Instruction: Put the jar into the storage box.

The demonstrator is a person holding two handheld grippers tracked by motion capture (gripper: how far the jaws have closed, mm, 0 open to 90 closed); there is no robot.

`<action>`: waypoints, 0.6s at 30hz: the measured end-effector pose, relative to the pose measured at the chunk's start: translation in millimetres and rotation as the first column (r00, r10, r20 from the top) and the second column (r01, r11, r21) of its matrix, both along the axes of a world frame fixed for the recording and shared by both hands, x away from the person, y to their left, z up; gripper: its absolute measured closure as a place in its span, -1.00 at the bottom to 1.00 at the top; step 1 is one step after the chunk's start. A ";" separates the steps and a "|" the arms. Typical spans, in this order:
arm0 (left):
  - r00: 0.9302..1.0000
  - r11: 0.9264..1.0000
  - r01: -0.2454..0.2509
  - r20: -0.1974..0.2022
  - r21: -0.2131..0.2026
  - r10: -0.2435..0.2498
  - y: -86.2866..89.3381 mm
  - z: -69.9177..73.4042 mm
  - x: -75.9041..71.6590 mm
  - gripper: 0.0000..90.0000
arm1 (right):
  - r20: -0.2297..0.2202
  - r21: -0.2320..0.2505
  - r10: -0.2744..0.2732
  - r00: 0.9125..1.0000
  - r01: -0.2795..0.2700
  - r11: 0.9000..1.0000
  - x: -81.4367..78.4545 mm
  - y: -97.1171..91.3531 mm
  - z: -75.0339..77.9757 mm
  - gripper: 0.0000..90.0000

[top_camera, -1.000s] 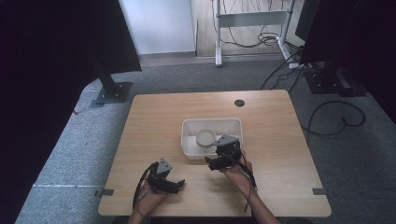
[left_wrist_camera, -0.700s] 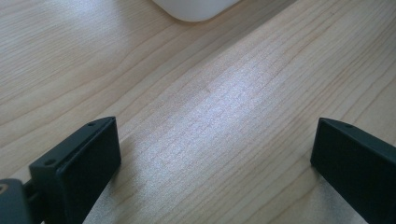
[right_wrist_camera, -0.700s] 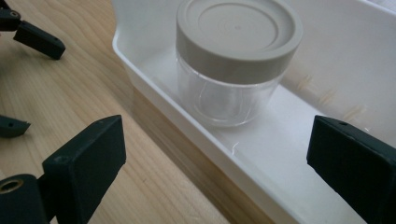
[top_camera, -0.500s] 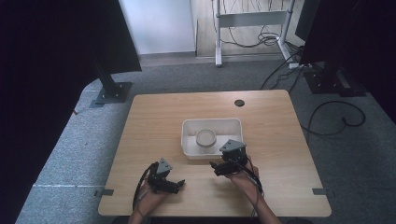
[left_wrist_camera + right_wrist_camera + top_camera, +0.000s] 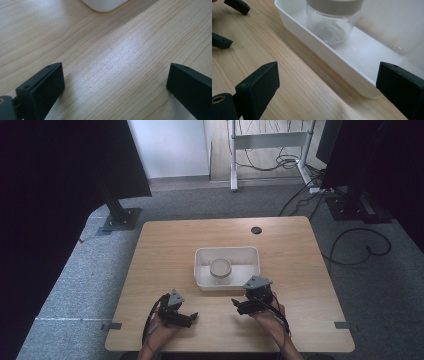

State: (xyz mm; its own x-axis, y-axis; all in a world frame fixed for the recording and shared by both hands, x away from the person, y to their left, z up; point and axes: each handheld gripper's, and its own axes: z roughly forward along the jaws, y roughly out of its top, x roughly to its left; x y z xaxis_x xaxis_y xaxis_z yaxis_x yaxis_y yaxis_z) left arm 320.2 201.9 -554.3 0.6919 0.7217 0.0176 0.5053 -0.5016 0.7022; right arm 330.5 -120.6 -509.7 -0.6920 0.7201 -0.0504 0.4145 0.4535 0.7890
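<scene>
your left gripper low over wooden table near front edge, jaws wide, nothing between. your right gripper just in front of white tray, jaws wide, empty. 1 clear jar, grey lid, upright inside tray.
</scene>
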 end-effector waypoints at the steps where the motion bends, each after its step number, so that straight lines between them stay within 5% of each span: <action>1: 1.000 1.000 0.000 0.000 0.000 0.000 0.0 0.0 0.0 -0.97 | -0.002 0.000 -0.002 1.000 0.002 1.000 -0.9 -1.8 -0.7 -0.90; 18: 1.000 1.000 0.000 0.000 -0.001 0.000 -0.1 0.0 0.0 -0.97 | 0.001 -0.013 -0.036 0.999 0.036 0.999 -16.7 -29.8 -8.7 -0.89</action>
